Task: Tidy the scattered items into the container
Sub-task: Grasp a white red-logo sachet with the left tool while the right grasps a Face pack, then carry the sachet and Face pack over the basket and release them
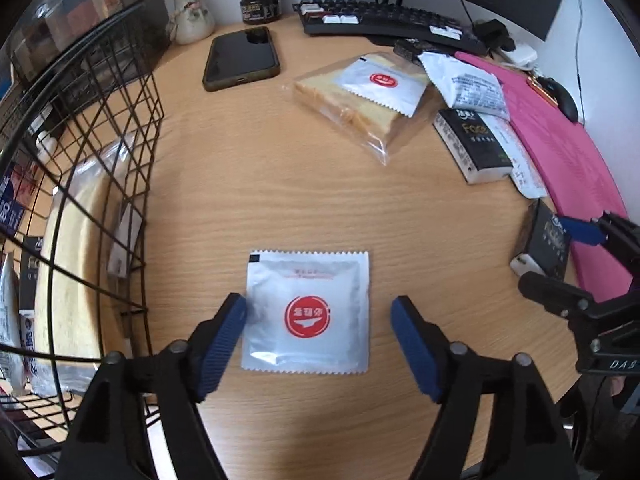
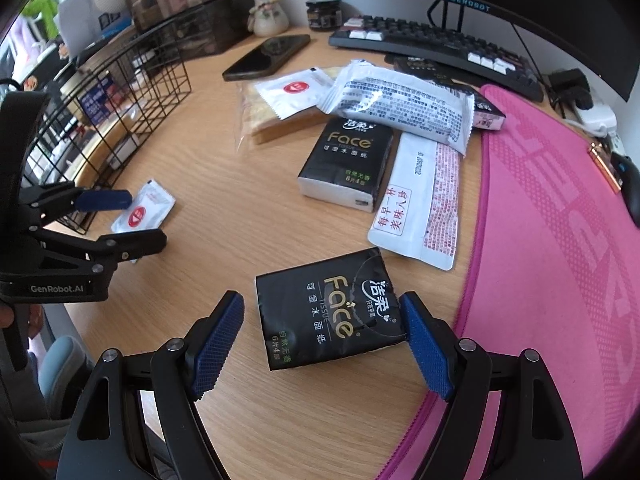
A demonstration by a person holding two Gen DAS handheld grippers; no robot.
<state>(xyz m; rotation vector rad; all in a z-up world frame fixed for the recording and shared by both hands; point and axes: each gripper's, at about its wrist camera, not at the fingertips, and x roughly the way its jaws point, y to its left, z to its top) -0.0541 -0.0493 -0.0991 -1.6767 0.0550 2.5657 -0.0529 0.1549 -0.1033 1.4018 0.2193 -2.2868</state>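
A silver sachet with a red round logo [image 1: 308, 312] lies flat on the wooden desk, between the fingers of my left gripper [image 1: 318, 308]. That gripper is open, its left pad at the sachet's edge and its right pad clear of it. The black wire basket [image 1: 152, 80] stands just to the left, with a bread pack and small packets inside. My right gripper [image 2: 322, 306] is open around a black Face tissue pack [image 2: 328, 308]; its right pad is at the pack's corner and its left pad stands apart. Each gripper also appears in the other's view: left gripper [image 2: 142, 218], right gripper [image 1: 548, 254].
Farther back lie a bagged bread slice [image 1: 352, 116] with a second sachet [image 2: 296, 90] on it, a white wrapper [image 2: 400, 100], another black tissue pack [image 2: 348, 160] and a long white sachet [image 2: 420, 208]. A phone [image 1: 244, 58], keyboard [image 2: 432, 46], jar [image 1: 260, 4] and pink mat [image 2: 560, 240] border them.
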